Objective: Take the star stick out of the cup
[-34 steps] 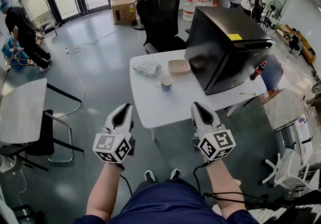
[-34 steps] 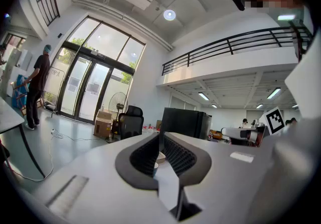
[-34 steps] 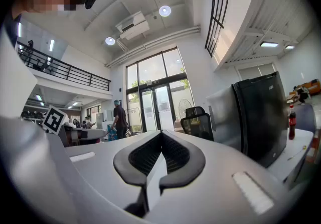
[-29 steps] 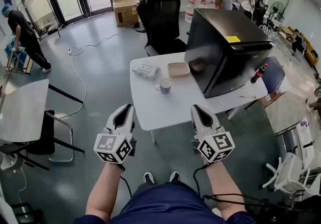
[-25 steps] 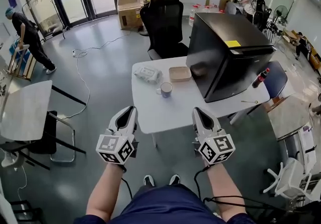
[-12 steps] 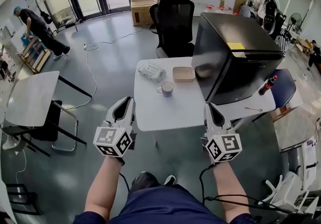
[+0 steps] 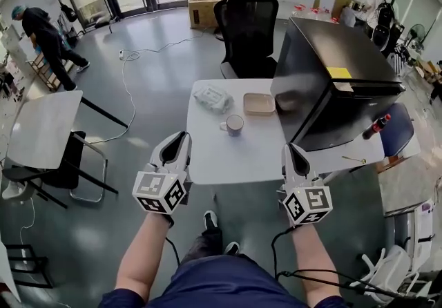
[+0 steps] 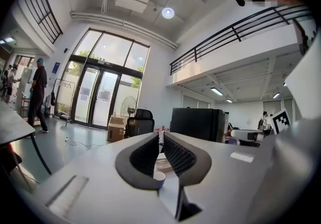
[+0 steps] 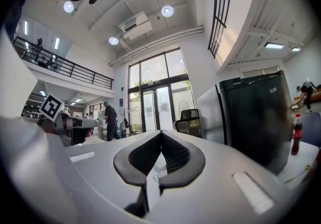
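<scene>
A: What's on the table (image 7: 228, 155)?
B: Wipes pack (image 7: 213, 98), tan tray (image 7: 260, 103) just beside it, black fridge (image 7: 338, 85) at the right end.
A: Around it?
B: Black chair (image 7: 250, 20) behind, cardboard box (image 7: 205, 1) further back, grey table (image 7: 43, 127) well left.

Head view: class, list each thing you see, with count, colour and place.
table: one, white, centre.
cup: one, bluish, mid-table.
tray: one, beige, beyond the cup.
packet: one, white, table's far left.
cabinet: one, black, table's right side.
office chair: one, black, behind the table.
bottle: one, red-capped, right of the cabinet.
side table: one, grey, left.
left gripper: one, white, near table's edge, jaws together.
right gripper: one, white, alongside, jaws together.
</scene>
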Demonstrator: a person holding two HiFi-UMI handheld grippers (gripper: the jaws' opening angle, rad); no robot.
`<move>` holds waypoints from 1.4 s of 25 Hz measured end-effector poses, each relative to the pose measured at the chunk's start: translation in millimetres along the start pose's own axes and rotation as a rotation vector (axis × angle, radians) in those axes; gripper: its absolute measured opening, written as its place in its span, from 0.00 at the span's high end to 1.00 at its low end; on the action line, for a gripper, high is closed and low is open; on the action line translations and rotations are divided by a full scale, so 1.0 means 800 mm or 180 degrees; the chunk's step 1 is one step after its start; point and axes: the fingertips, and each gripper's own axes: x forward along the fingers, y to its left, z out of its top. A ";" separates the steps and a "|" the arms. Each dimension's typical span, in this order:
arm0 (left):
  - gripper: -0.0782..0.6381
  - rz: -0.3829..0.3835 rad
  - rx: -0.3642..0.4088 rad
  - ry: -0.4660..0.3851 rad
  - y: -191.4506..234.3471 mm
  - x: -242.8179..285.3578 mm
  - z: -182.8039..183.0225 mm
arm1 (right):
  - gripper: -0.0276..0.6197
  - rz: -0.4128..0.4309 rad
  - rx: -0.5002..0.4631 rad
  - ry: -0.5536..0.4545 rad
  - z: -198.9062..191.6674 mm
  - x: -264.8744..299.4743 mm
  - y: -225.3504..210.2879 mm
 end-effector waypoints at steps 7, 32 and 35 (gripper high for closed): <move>0.85 -0.0199 -0.0112 0.0029 0.026 0.051 -0.003 | 0.95 -0.0102 -0.0033 0.0108 -0.009 0.044 0.007; 0.85 -0.0542 -0.0553 0.0909 0.064 0.230 -0.130 | 0.95 -0.0155 0.0236 0.0483 -0.071 0.156 -0.043; 0.85 -0.0570 -0.0686 0.1052 0.063 0.261 -0.152 | 0.95 -0.0157 0.0266 0.0531 -0.077 0.159 -0.059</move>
